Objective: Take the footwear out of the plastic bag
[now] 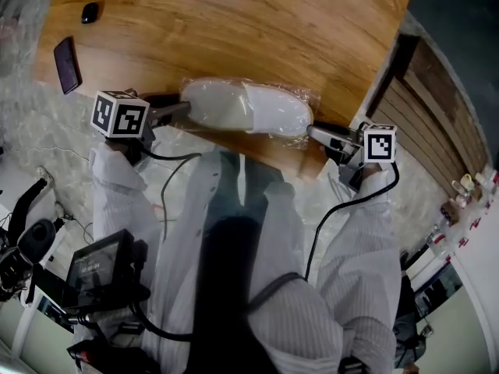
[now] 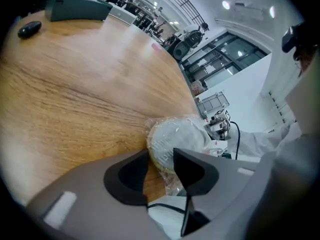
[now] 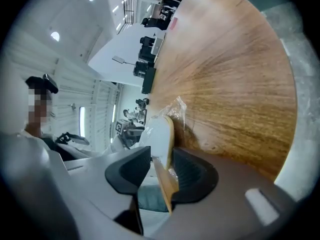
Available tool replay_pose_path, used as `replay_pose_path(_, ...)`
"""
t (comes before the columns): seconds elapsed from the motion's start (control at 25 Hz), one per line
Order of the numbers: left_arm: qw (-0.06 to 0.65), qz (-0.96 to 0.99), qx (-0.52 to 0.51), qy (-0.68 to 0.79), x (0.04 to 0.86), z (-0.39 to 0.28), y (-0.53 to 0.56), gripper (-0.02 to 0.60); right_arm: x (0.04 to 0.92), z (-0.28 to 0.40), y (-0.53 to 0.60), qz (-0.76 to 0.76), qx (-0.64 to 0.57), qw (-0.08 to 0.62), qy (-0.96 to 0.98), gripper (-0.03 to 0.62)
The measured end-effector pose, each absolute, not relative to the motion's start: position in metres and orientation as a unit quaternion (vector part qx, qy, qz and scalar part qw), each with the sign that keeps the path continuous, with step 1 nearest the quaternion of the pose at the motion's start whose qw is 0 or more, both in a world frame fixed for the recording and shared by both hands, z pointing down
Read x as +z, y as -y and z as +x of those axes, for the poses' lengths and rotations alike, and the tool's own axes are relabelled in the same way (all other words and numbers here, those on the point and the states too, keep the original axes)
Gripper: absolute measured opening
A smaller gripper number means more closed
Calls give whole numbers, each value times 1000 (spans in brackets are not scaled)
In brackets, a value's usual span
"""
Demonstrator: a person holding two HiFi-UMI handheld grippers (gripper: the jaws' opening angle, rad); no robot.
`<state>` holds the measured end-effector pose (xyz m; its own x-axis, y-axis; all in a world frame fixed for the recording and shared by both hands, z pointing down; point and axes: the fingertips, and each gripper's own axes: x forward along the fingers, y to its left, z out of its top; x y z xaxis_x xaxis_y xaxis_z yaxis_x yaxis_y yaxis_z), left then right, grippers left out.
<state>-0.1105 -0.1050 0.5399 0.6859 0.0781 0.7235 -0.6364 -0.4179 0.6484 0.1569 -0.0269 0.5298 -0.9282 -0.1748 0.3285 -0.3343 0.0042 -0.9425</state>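
The white slippers (image 1: 245, 109) are inside the plastic bag (image 1: 306, 97), which lies on the table (image 1: 234, 22). The left gripper (image 1: 181, 109) is at the bag's left end. Its jaws are spread, with the slipper's round end between them. The right gripper (image 1: 316, 133) is at the bag's right end, jaws spread too, with the slipper's thin edge between them, not squeezed. I think one gripper should pinch only loose plastic, the other should pinch the slipper, and then they should pull apart slowly.
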Motion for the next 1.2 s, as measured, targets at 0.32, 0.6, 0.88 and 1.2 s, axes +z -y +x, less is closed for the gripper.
replay_pose_path(0.32, 528, 781, 289, 164, 524, -112, 107, 158, 489, 158, 31, 92, 682, -49, 724, 141)
replay_pose_path(0.6, 510, 815, 238, 137, 495, -94, 112, 137, 453, 134, 37, 62, 632, -22, 772, 141)
replay_pose_path(0.88, 458, 853, 201, 148, 452, -89, 125, 110, 417, 144, 50, 91, 580, -35, 809, 106)
replay_pose_path(1.2, 392, 895, 124, 173, 380, -104, 145, 8, 372, 158, 61, 116, 545, -80, 827, 95)
